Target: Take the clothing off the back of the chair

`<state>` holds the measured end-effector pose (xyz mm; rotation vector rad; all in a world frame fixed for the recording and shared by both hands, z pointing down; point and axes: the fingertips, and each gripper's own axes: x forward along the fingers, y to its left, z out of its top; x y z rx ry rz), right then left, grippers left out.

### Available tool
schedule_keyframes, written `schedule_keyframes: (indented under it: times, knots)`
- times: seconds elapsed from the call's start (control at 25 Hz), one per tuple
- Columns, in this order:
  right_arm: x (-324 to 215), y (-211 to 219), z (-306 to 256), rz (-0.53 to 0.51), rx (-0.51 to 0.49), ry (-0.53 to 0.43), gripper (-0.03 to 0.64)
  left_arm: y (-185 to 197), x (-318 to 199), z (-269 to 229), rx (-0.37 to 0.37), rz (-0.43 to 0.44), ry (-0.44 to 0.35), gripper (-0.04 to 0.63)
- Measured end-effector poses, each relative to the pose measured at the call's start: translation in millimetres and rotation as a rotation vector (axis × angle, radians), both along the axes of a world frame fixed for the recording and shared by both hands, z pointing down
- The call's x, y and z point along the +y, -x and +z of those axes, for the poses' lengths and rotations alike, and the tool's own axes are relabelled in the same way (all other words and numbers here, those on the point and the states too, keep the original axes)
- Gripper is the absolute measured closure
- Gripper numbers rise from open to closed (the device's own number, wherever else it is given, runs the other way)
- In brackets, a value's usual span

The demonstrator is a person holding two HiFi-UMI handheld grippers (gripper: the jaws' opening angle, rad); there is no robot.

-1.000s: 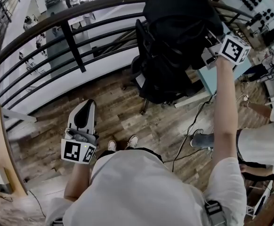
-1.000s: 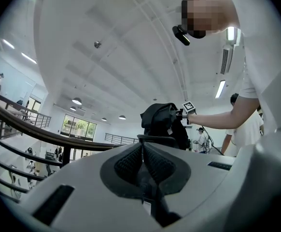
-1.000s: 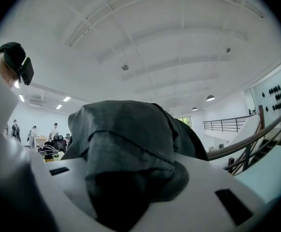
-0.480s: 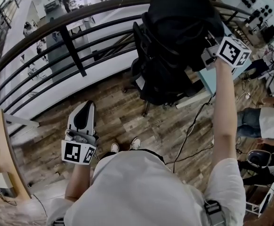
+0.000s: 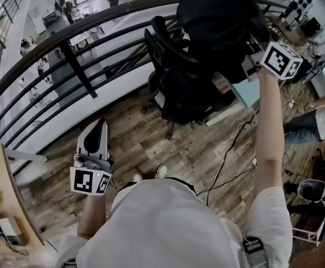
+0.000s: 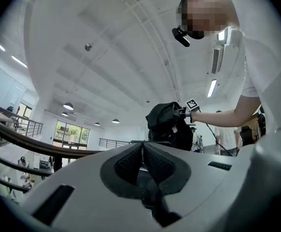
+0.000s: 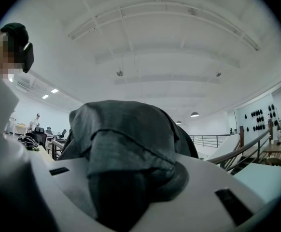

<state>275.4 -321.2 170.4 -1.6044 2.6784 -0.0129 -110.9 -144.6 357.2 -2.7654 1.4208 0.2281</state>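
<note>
The black clothing (image 5: 221,21) hangs bunched from my right gripper (image 5: 252,52), raised at the upper right of the head view. It sits above and to the right of the black office chair (image 5: 176,88), whose bare back top (image 5: 163,33) shows. In the right gripper view dark grey cloth (image 7: 126,134) fills the jaws of the right gripper (image 7: 126,187), which is shut on it. My left gripper (image 5: 97,130) is held low on the left over the floor. Its pads meet with nothing between them (image 6: 142,161). From there the lifted clothing (image 6: 167,124) shows ahead.
A dark curved railing (image 5: 67,43) runs behind the chair, with a drop to a lower floor beyond. A light blue table (image 5: 246,92) stands to the right of the chair. A black cable (image 5: 224,161) trails over the wood floor. People (image 5: 324,121) are at the right edge.
The right gripper has carried the black clothing up and to the right, off the chair's back, whose top edge now shows bare. The left gripper has barely shifted.
</note>
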Motion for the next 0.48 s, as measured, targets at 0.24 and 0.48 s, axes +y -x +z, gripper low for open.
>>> schedule_keyframes:
  times: [0.24,0.48]
  knots:
    - [18,-11,-10,0.008,0.003,-0.027,0.512,-9,-3,-6,-0.002,0.026,-0.011,0.563]
    - [38,-24,-21,0.025,0.013,-0.050,0.511,-19,-8,-9,-0.006,0.047,-0.019,0.563]
